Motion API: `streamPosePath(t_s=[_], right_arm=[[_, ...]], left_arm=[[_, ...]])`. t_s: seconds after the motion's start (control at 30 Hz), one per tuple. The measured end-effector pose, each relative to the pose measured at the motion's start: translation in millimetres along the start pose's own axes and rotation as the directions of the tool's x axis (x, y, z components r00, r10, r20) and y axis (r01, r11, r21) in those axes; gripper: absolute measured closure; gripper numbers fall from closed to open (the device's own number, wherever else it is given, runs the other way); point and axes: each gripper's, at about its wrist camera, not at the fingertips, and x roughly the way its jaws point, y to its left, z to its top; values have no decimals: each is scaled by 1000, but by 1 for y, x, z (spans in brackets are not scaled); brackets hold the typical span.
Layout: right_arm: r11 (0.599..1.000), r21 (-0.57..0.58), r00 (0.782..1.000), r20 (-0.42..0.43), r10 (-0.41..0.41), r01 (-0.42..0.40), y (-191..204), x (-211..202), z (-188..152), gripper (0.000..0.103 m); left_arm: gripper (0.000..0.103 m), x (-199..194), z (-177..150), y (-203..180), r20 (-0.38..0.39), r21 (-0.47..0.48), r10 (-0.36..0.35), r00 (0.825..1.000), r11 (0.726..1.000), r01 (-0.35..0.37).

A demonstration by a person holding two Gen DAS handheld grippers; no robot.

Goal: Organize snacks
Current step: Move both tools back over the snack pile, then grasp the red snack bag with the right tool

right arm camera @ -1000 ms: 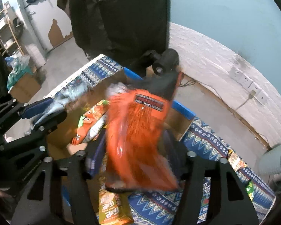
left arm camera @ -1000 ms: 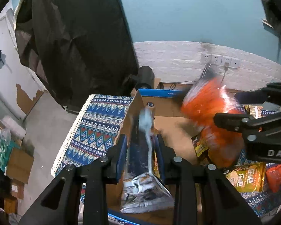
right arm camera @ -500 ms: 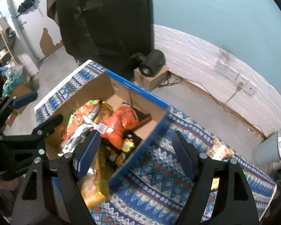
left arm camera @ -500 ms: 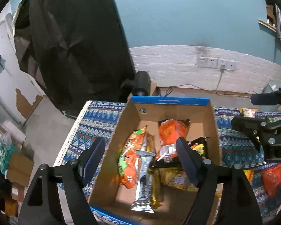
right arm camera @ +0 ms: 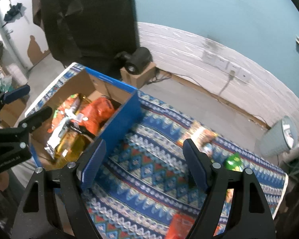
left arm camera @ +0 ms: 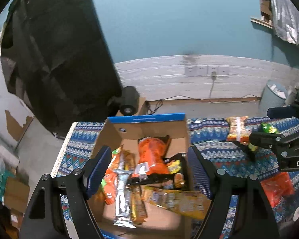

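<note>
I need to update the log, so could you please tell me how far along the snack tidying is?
Done: several packets, including an orange bag, lie in the cardboard box. In hand: nothing; the left gripper and right gripper are both open and empty. Left: a striped packet, a green packet and an orange packet are on the patterned cloth.
</note>
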Motion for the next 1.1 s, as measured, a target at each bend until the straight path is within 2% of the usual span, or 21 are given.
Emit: streamPosePath(t_s=[0.23,0.37,0.6,0.73,0.9,1.1], right_arm=[[999,34,999,-22,-40,41,-32,-14,-28,24],[997,55,997,-38,-61,63,-53,-19,-45,24],[992,95,994,-82,-78,85,-84,-25,-79,24],[992,90,990,-119,-74,85,-94,-23,-101,24],[995,64,982,-178,-69,81,-103,-16,-129,24],[997,57,963,-268,-39,56,-112,0,-168,24]], left_arm=[[23,-8,5,-35,8,57,-55,998,997,55],[23,-10,5,-54,-8,76,-106,994,991,106],[23,-13,2,-93,-27,134,-146,989,980,148],[23,-10,-6,-117,-60,181,-166,984,968,174],[23,4,-24,-140,-108,234,-149,983,957,171],[23,21,-51,-158,-208,260,-158,965,943,210]])
